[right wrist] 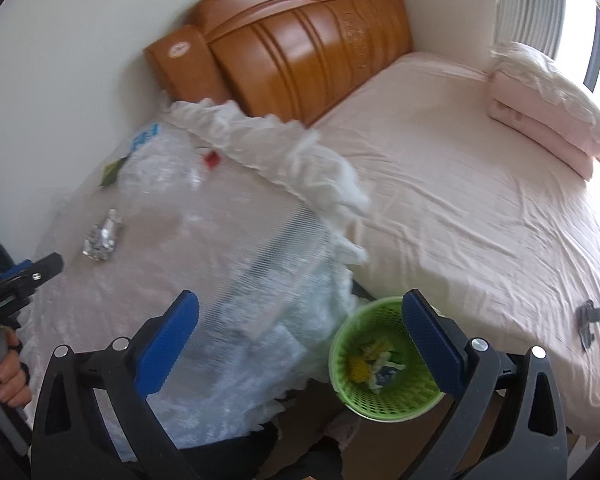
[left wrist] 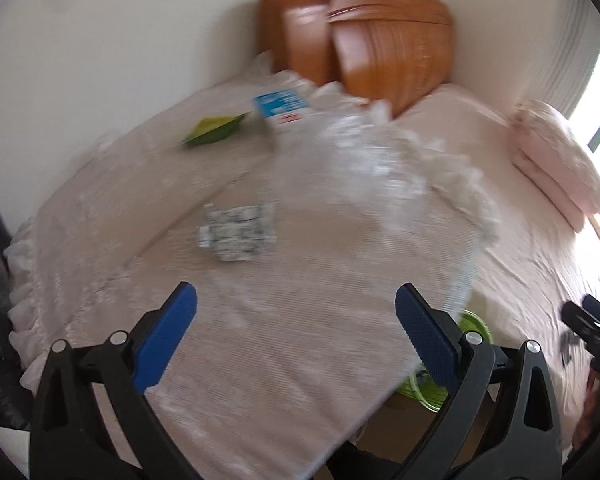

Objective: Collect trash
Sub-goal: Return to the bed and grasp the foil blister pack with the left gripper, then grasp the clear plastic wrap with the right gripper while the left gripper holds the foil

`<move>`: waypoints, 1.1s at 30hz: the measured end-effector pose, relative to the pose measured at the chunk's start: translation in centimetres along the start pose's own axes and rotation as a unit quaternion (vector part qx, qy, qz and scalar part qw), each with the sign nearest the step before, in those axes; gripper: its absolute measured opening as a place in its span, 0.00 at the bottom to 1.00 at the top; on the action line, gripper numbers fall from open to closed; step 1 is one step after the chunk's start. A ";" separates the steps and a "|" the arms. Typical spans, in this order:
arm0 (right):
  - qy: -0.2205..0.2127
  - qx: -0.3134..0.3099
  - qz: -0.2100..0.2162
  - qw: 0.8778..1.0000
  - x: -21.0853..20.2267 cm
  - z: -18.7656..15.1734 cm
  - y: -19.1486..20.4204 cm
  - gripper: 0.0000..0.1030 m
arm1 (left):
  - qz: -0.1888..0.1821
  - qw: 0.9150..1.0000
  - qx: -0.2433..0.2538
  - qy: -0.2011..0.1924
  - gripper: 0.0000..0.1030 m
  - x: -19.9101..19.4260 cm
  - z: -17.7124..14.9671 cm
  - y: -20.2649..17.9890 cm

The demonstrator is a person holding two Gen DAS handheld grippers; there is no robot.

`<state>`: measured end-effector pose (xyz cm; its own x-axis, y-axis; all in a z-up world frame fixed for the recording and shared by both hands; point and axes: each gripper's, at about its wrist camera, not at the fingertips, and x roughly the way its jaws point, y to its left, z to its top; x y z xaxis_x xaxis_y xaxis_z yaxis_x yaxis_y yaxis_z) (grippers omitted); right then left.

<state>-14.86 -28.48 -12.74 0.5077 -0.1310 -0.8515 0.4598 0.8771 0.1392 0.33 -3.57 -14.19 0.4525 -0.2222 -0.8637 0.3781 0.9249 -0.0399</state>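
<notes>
A crumpled silver foil wrapper (left wrist: 236, 232) (right wrist: 102, 236) lies on the small cloth-covered table (left wrist: 300, 360). Farther back are a green wrapper (left wrist: 214, 130) (right wrist: 112, 170) and a blue-and-white carton (left wrist: 280, 106) (right wrist: 144, 136). My left gripper (left wrist: 296, 300) hovers open over the table, short of the foil, with nothing between its fingers; it shows at the left edge of the right wrist view (right wrist: 40, 270). My right gripper (right wrist: 300, 304) is open and empty, above the table's corner and a green mesh basket (right wrist: 380, 372) (left wrist: 476, 324) holding scraps of trash.
A bed with a pink sheet (right wrist: 460, 200) fills the right side, with a wooden headboard (right wrist: 300, 40) and a folded pink quilt (right wrist: 548, 112). A small black object (right wrist: 588, 320) lies on the sheet. A hand (right wrist: 8, 376) holds the left gripper's handle.
</notes>
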 end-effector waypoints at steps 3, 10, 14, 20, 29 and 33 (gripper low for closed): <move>0.001 -0.011 0.012 1.000 0.9 1.0 2.1 0.98 | 0.004 1.000 -0.021 0.014 0.92 2.3 1.0 2.8; 0.012 -0.030 0.029 0.999 3.1 3.1 5.8 0.98 | 0.000 0.998 -0.021 0.052 0.92 8.5 3.0 4.9; 0.024 -0.038 0.032 0.999 4.4 4.2 7.1 0.98 | 0.011 0.996 -0.025 0.081 0.92 12.4 3.7 5.0; 0.038 -0.046 0.036 0.998 6.1 5.2 8.4 0.98 | 0.010 0.994 -0.037 0.098 0.90 15.3 4.3 4.7; 0.028 -0.082 0.062 0.994 8.1 7.1 11.2 0.98 | 0.014 0.996 -0.033 0.088 0.68 16.0 4.8 4.2; 0.016 -0.133 0.075 0.988 9.9 8.8 13.8 0.98 | 0.004 0.995 -0.052 0.085 0.66 15.4 4.8 5.2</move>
<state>2.93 -21.77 -14.84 0.5297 0.0207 -0.8479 0.1710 0.9766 0.1306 13.11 -3.67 -25.27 0.3082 -0.1679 -0.9364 0.2861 0.9551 -0.0771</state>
